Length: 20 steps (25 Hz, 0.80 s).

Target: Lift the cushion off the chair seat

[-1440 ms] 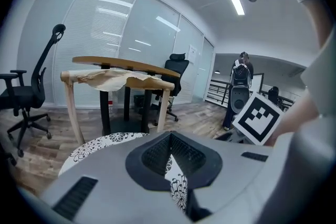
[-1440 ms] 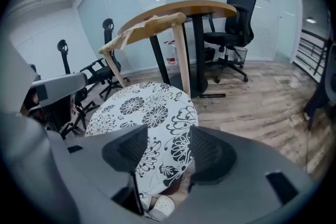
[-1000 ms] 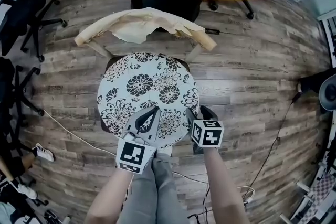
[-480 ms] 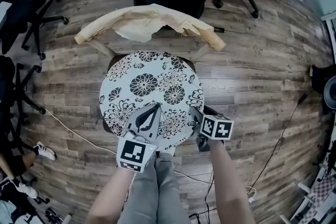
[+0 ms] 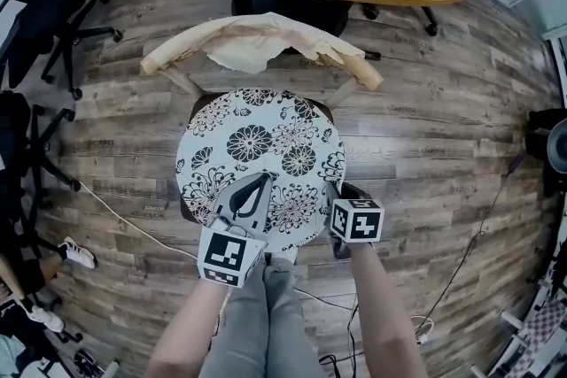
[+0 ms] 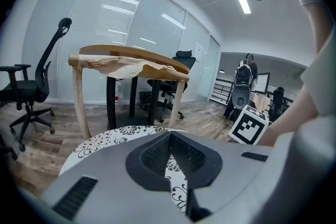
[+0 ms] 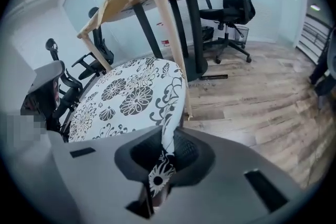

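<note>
We list, from the far left, a black office chair (image 5: 49,4) standing on the plank floor (image 5: 443,119).

Next comes the left claw (image 5: 262,180). Its tips are together over the near half of the cushion, and we see nothing pinched in it.

At centre, the round floral cushion (image 5: 252,142) lies on the seat of the wooden chair (image 5: 363,71).

To the right is the right claw (image 5: 337,193). Its jaws have just been closing and are now clamped on the cushion's near right edge, with fabric pinched between the pads.
</note>
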{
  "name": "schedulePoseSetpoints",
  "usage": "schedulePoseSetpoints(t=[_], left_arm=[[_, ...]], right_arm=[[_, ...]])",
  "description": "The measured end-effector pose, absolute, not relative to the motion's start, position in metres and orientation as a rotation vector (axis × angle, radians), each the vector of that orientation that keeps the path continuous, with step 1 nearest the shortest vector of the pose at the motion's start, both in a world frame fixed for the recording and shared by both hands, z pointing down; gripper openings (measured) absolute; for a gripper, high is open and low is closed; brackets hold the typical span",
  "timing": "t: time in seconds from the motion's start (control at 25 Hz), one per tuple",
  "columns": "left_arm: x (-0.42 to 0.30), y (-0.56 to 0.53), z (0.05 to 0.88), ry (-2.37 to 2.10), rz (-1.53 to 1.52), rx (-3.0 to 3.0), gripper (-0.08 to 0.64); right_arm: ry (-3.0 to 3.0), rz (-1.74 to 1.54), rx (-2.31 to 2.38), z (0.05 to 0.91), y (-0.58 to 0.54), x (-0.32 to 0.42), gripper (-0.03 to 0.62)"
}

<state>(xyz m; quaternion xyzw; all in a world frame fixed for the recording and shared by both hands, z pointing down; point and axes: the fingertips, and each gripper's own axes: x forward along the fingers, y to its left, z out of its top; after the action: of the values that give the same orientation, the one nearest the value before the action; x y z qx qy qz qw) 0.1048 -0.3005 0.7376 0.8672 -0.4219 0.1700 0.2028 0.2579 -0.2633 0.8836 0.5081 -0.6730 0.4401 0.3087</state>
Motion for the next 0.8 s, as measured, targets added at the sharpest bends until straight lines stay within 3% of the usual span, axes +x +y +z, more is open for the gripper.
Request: schedulePoseSetpoints(t=[0.8], left_arm=[[0.094,-0.296,0.662,-1.246,0.443,2.469,-0.008]], right_arm=[[-1.895,1.138,1.357,0.780,-0.249,0.237,0.038]])
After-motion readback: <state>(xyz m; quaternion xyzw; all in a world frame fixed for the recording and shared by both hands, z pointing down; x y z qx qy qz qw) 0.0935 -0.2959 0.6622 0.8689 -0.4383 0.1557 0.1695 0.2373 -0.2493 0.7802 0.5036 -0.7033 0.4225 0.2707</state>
